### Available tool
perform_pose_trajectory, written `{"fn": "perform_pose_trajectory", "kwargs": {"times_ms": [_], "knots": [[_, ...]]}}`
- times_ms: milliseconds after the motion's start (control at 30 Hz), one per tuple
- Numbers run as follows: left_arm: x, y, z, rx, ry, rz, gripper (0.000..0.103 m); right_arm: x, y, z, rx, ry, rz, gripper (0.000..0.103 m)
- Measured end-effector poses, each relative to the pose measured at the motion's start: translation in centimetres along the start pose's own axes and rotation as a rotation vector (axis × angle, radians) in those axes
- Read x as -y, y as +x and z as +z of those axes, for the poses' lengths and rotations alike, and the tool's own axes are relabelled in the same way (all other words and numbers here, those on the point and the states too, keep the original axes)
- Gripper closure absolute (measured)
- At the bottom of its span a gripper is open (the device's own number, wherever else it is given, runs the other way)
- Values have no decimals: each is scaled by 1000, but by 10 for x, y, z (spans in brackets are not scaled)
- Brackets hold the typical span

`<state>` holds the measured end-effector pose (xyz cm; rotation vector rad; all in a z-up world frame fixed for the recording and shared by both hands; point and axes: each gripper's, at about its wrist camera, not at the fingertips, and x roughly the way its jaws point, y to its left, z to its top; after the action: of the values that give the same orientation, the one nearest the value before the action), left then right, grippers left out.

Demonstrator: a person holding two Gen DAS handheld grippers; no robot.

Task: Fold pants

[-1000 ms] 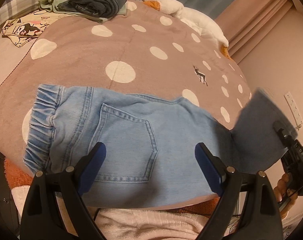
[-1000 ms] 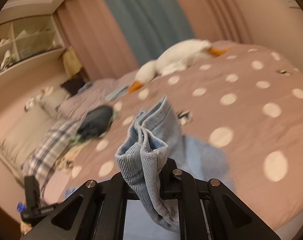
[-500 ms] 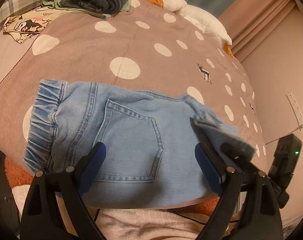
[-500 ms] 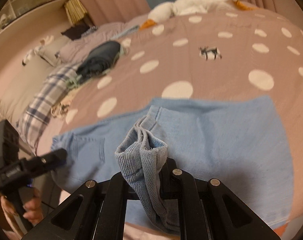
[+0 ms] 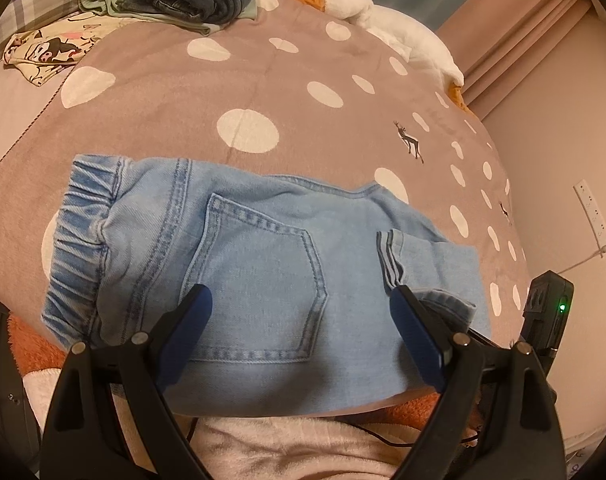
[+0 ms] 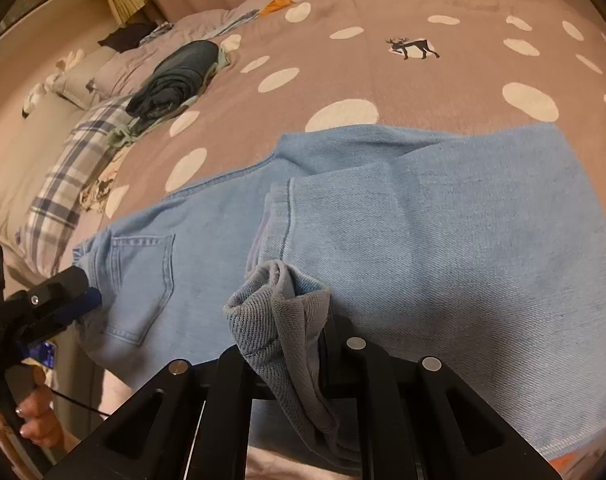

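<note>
My right tongs [image 6: 287,320] pinch the pants' [image 5: 263,264] hem at lower centre; my left tongs [image 5: 299,320] gape wide, empty, above the back pocket [image 5: 259,280].

I am looking at warm, dim indoor light that is tinting the spotted mauve bedspread [image 5: 151,120] pinkish in both views, while the black left gripper [image 5: 297,312] is casting a soft shadow on the light blue denim pants [image 5: 263,248] beneath it. Fisheye distortion is bowing the bed and darkening the corners, and the bunched denim nearest the right lens is looking slightly soft.
</note>
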<state>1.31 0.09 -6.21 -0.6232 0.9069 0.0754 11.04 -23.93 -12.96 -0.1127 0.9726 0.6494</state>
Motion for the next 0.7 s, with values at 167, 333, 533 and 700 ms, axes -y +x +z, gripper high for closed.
{"fn": "perform_pose_trajectory", "kwargs": {"times_ms": [167, 333, 533, 700], "knots": [[1, 0, 0, 1, 2, 0, 12, -1, 2, 2, -4, 7, -10, 91], [-1, -5, 0, 14, 5, 5, 12, -7, -2, 3, -18, -22, 36, 73], [-3, -8, 2, 23, 1, 7, 12, -21, -24, 7, 33, -75, 91, 48], [-4, -8, 2, 17, 6, 6, 12, -16, -41, 13, 117, -76, 47, 44]]}}
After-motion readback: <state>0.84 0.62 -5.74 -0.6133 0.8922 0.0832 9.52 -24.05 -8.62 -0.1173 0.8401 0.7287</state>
